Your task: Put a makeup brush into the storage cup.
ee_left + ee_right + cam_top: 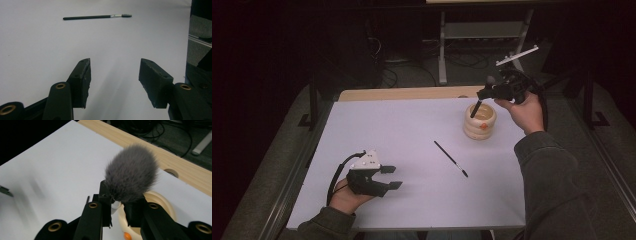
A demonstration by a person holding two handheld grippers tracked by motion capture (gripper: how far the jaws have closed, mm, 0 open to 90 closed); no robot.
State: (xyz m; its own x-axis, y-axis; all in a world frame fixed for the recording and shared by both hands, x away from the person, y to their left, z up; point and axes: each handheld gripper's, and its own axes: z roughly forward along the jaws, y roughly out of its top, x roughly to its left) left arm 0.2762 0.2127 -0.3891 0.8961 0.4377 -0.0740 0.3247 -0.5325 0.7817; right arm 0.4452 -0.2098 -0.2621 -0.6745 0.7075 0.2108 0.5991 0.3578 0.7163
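At the far right of the white table [402,130], my right gripper [486,93] is clamped on a fluffy brush [131,180], just below its grey head, bristles up. The handle slants down into the cream holder [480,121], a ribbed cup with an orange dot on its side. I judge this step as dropping the brush into the holder: the handle tip seems already inside the rim, so the next move calls for parting the jaws gently and lifting clear without tipping the cup. My left gripper [389,177] rests at the near left, jaws apart and empty. A thin brush [451,159] lies flat mid-table, well apart from both, likely the next thing to fetch.
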